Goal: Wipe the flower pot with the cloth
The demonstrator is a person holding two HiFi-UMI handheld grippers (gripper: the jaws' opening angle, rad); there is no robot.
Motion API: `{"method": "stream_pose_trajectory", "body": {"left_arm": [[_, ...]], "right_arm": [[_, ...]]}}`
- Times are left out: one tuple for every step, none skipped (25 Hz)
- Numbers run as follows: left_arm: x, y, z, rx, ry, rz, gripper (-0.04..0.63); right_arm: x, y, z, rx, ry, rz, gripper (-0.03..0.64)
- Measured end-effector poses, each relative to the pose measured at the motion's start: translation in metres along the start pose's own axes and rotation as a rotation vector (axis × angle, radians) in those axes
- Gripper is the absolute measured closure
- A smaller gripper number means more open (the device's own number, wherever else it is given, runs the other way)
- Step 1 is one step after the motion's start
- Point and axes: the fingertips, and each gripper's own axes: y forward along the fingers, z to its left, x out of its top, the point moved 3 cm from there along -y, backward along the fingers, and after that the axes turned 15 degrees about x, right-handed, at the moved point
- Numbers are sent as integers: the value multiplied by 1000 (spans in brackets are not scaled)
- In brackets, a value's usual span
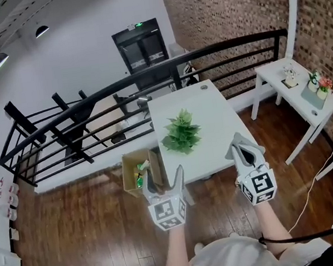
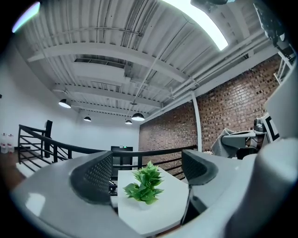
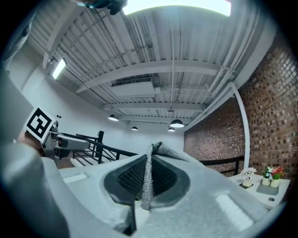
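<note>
Flower pot (image 1: pixel 181 134) of green leaves on white table (image 1: pixel 226 124); grey cloth (image 3: pixel 147 176) clamped in right hand-held gripper (image 1: pixel 245 149); left hand-held gripper (image 1: pixel 163 181) agape

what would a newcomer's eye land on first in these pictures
The leafy green plant in the middle of the white table draws the eye first. Nearer the camera, the right gripper has a grey cloth pinched between its fingers. The left gripper beside it is open and empty.
</note>
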Motion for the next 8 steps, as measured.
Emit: {"method": "stream_pose_trajectory", "body": {"left_arm": [[1,1,1,-4,1,-5,110],[2,1,1,-8,6,-9,110],[2,1,1,-11,13,-10,110],[1,1,1,-13,18,-9,110],[0,1,3,-12,20,-8,110],[-1,0,4,-10,19,-8,110],[-2,0,6,-8,18,-8,110],[-2,0,8,-5,16,-8,110]], "right_arm": [[0,2,1,2,-1,7,619],[0,5,1,4,-1,13,620],[0,6,2,5,0,18,620],[0,8,3,6,3,20,620],[-1,9,5,7,5,22,619],[-2,10,6,8,7,21,620],[-2,11,8,9,9,20,619],[-3,12,10,11,11,18,620]]}}
